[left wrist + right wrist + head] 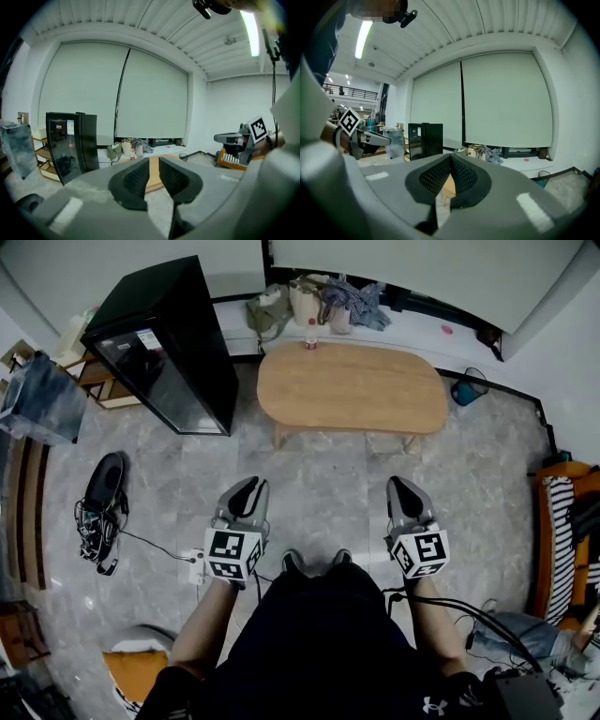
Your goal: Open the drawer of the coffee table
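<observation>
The oval wooden coffee table [352, 388] stands on the grey floor some way ahead of both grippers; no drawer shows from above. A sliver of its top appears between the left jaws as the coffee table [153, 180] and below the right jaws as the coffee table [446, 185]. My left gripper [246, 489] is held in the air short of the table, its pads a narrow gap apart with nothing between them [153, 163]. My right gripper [401, 486] hovers level with it on the right, its pads touching at the tips [451, 157], holding nothing.
A black glass-door cabinet [169, 343] stands left of the table. A small bottle [310, 341] sits on the table's far edge, with bags [309, 298] behind it. Shoes and cables [101, 512] lie on the floor at left. Striped orange furniture [562, 521] is at right.
</observation>
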Available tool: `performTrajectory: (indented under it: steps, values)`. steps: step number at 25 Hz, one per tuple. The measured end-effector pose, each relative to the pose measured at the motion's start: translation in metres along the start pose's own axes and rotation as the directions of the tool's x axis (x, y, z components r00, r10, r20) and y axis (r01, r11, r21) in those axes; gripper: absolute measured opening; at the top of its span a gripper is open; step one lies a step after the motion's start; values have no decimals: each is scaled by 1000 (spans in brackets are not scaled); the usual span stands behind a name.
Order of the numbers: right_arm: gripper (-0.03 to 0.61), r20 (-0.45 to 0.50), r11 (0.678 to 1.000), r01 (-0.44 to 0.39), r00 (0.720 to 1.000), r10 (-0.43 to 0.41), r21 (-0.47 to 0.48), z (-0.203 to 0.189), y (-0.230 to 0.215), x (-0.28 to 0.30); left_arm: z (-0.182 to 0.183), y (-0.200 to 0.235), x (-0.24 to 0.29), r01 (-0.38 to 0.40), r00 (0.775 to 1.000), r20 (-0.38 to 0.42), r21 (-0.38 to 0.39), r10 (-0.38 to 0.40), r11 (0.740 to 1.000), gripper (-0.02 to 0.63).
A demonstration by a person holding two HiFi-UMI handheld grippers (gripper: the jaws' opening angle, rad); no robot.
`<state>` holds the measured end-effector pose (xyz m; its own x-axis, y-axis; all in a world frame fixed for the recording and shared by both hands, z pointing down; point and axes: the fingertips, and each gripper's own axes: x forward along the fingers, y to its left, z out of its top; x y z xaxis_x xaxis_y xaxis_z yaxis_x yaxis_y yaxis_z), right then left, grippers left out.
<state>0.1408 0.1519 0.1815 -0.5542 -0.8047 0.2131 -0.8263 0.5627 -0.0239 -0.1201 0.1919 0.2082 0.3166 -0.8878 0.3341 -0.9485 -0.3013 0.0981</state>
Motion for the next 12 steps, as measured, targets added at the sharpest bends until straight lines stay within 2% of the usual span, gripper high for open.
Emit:
performTrajectory:
  steps: [7,12]
  values:
    - [2,-45,999,45,998,-45,1,-11,20,-7,-16,21,0,40,999,-9,1,-40,999,71]
    - [2,-74,997,66,995,-64,30,-26,14,-6,-25,16,18,71,997,-41,-3,-71,998,69]
